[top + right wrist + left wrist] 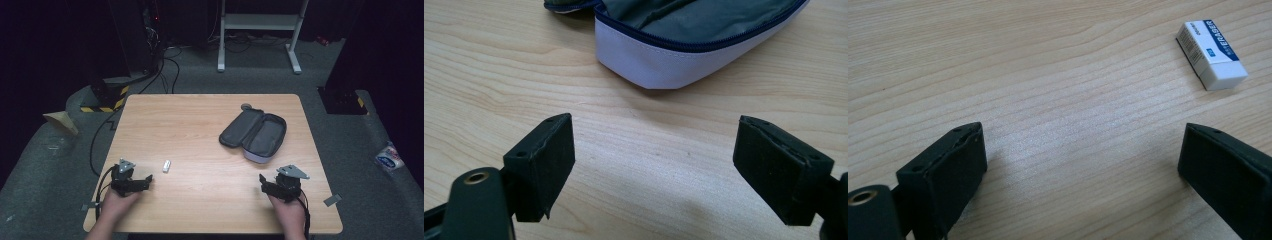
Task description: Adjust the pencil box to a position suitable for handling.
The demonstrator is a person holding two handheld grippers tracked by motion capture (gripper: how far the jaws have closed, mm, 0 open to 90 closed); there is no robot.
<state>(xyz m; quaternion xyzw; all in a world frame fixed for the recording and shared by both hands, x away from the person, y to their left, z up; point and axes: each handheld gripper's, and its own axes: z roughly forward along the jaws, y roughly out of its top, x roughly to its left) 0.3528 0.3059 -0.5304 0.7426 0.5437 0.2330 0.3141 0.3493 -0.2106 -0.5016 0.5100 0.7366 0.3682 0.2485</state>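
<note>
A small white eraser (166, 165) with a blue printed sleeve lies on the wooden table (200, 125), left of the middle; it shows close up as the eraser (1211, 47) at the upper right of the left gripper view. An unzipped grey pencil case (254, 133) with a pale base lies spread wide at the right middle, and its near end, the pencil case (684, 45), fills the top of the right gripper view. My left gripper (148, 179) rests near the front left edge, open and empty, short of the eraser. My right gripper (262, 180) sits open and empty at the front right, just before the case.
A dark round object (246, 106) peeks out behind the case's far end. Past the table stand a white metal frame (260, 30), cables (165, 70) and a yellow-black striped base (105, 102). A packet (389, 157) lies on the floor at the right.
</note>
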